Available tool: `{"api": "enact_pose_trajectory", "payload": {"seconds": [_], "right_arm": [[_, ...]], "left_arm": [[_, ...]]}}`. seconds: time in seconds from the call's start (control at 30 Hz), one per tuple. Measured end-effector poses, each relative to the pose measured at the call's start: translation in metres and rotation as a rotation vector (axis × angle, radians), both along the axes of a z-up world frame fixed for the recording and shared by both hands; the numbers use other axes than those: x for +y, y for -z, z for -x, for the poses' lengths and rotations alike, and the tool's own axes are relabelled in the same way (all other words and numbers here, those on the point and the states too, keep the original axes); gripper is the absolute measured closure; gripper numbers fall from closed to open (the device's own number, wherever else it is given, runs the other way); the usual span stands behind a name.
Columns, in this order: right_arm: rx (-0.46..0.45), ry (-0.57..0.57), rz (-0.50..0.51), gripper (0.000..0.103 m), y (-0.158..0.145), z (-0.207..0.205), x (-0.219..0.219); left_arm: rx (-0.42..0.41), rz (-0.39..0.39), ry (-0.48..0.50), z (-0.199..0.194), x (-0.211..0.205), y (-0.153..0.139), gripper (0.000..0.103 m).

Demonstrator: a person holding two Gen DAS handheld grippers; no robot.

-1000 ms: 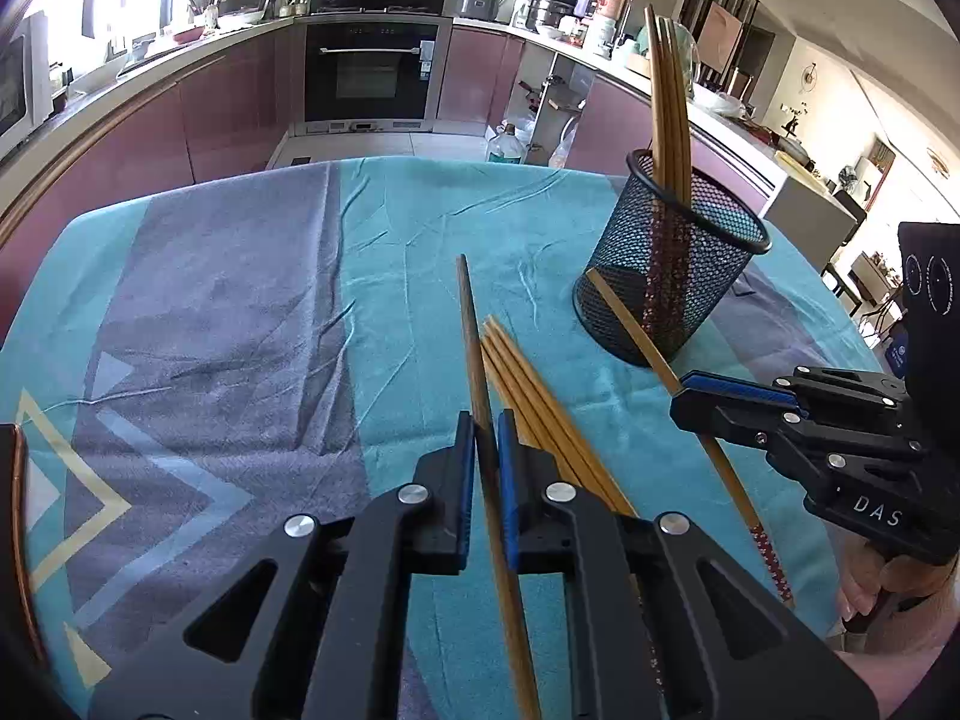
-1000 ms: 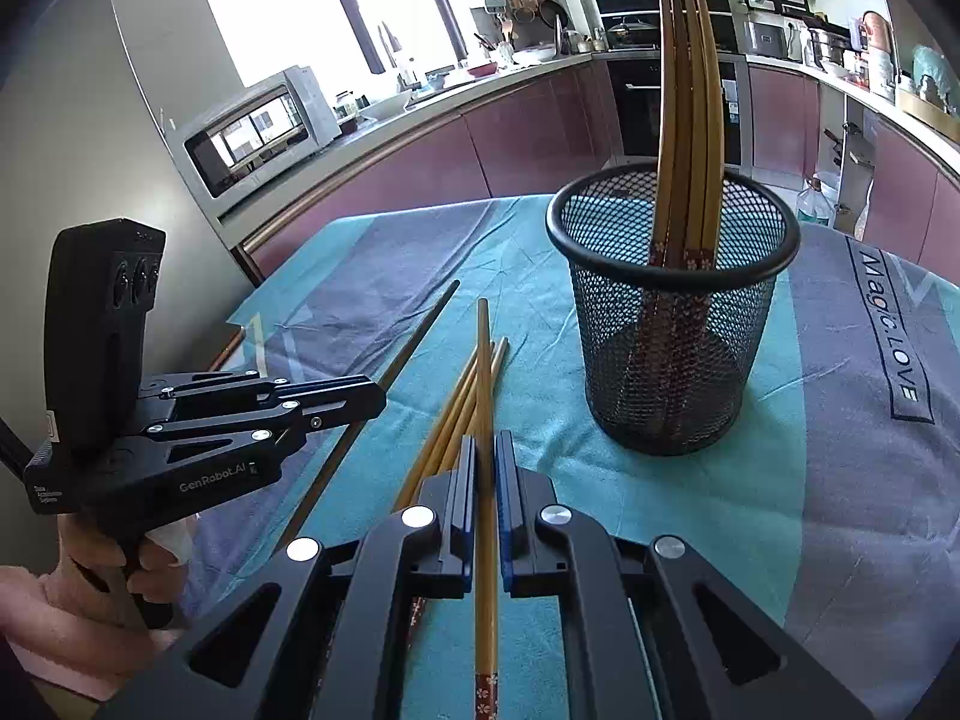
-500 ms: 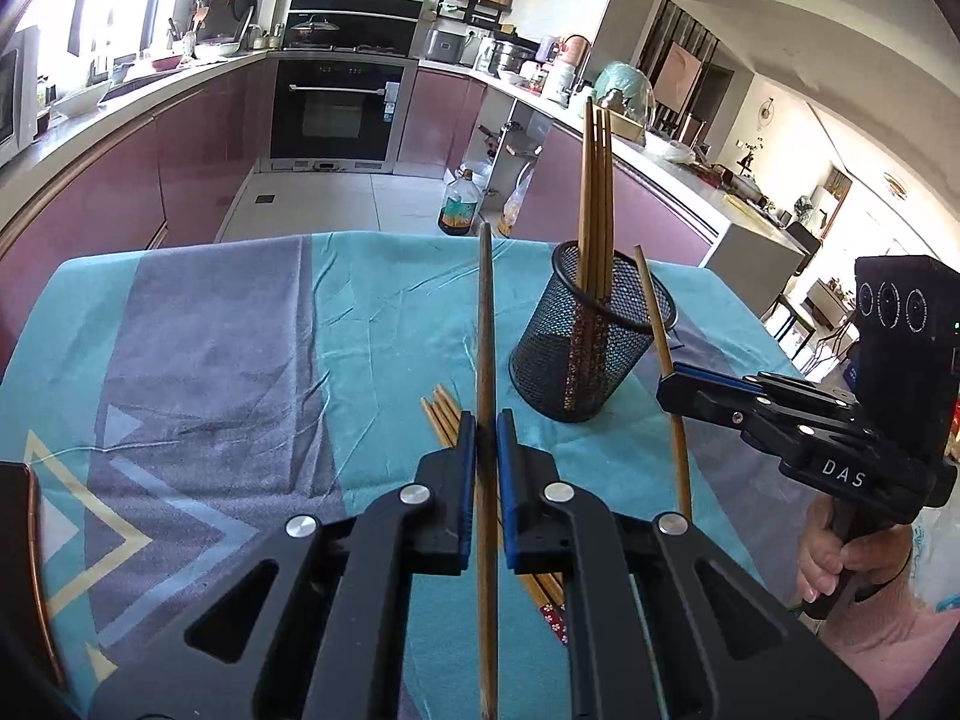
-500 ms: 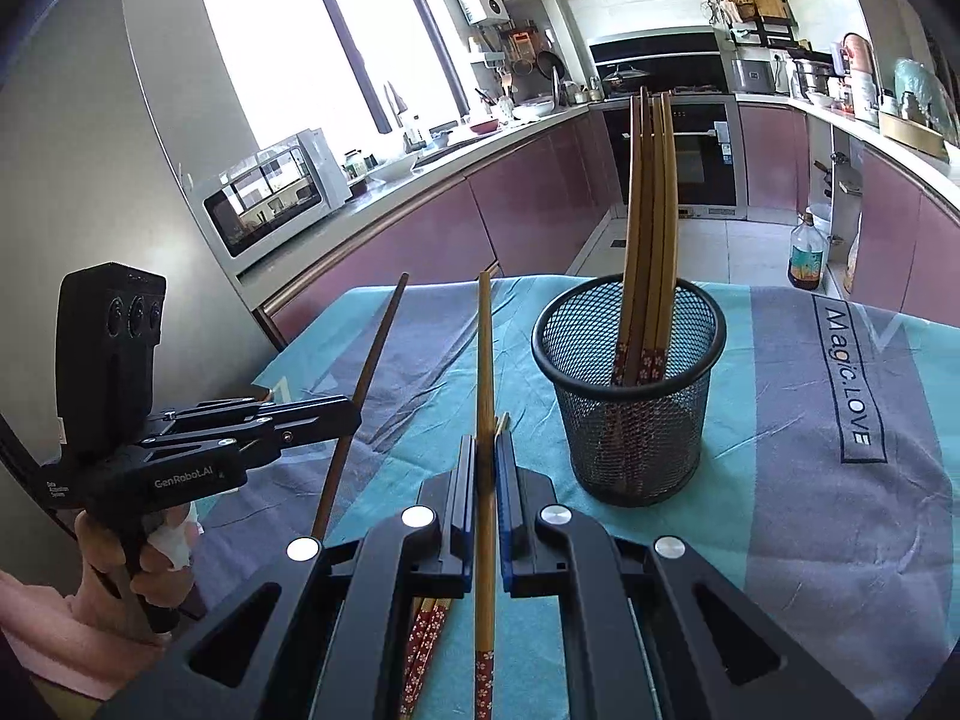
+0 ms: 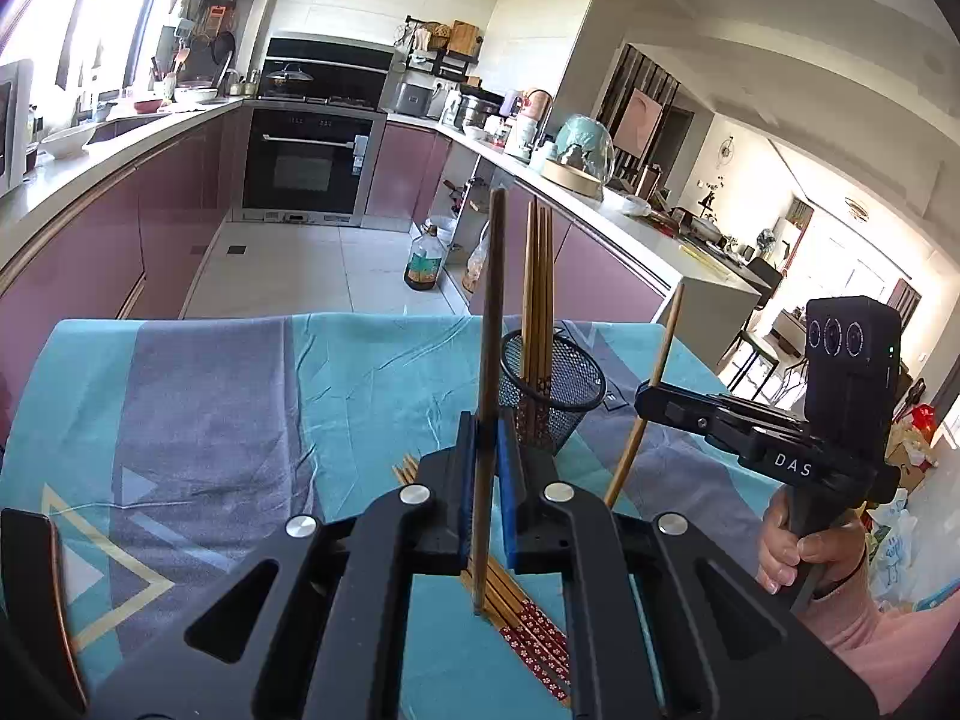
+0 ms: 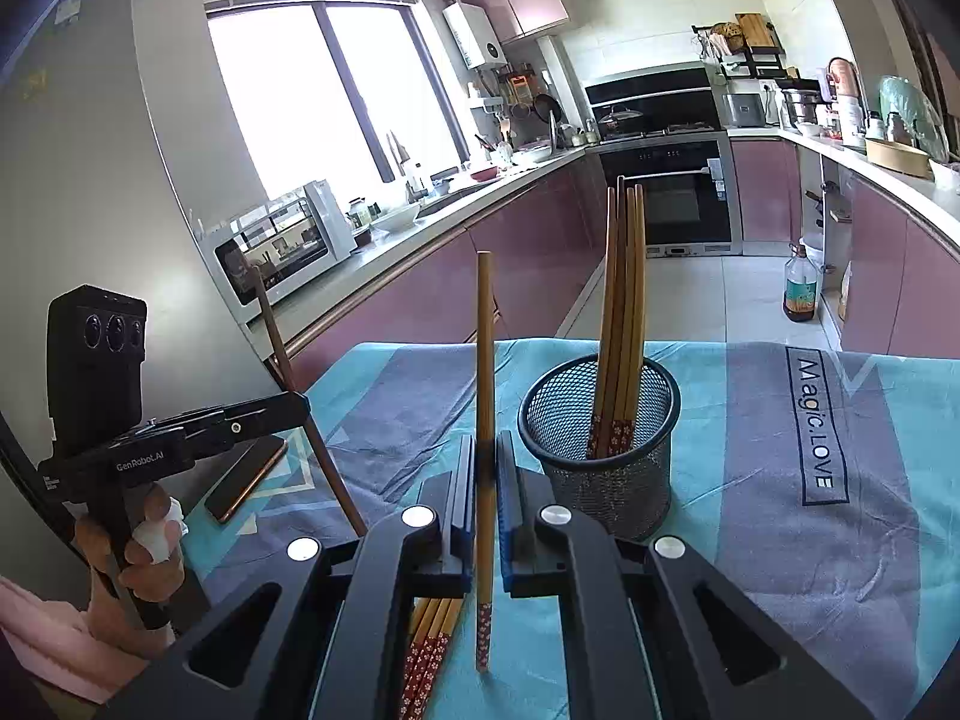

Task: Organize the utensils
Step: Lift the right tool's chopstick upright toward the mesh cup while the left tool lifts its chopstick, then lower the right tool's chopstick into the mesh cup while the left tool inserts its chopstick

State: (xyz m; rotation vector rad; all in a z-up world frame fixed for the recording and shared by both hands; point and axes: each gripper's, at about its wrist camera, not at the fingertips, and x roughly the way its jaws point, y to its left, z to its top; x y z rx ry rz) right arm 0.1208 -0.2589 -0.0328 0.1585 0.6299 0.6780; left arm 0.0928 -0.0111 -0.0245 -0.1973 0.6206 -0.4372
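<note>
My left gripper is shut on a dark brown chopstick and holds it upright above the table. My right gripper is shut on a light wooden chopstick with a red flowered end, also upright. A black mesh cup stands on the cloth just right of the right gripper and holds several chopsticks. The cup also shows in the left wrist view, between the two grippers. Several more chopsticks lie flat on the cloth below the grippers.
The table carries a teal and grey cloth. A phone lies near the table's left edge under the left gripper. Kitchen counters and an oven stand beyond the far table edge.
Both grippers have risen and tilted up, each lifting its chopstick from lying low over the cloth to standing upright. The cup now looks farther off and lower.
</note>
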Motion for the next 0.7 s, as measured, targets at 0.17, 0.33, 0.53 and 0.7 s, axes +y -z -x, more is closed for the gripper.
{"api": "enact_pose_trajectory", "payload": {"seconds": [0.17,0.33,0.53,0.7], "right_arm": [[-0.033,0.005,-0.005,0.098,-0.010,0.001,-0.001],[-0.076,0.010,-0.006,0.098,-0.025,0.001,-0.004],[-0.132,0.020,0.005,0.098,-0.047,-0.002,-0.008],[-0.175,0.029,0.006,0.098,-0.064,-0.005,-0.013]], "left_arm": [[-0.040,0.017,-0.003,0.002,0.005,-0.016,0.096],[-0.070,0.026,-0.001,-0.004,0.002,-0.031,0.096],[-0.108,0.023,0.025,-0.014,-0.012,-0.047,0.096],[-0.140,0.028,0.045,-0.025,-0.021,-0.066,0.096]]}}
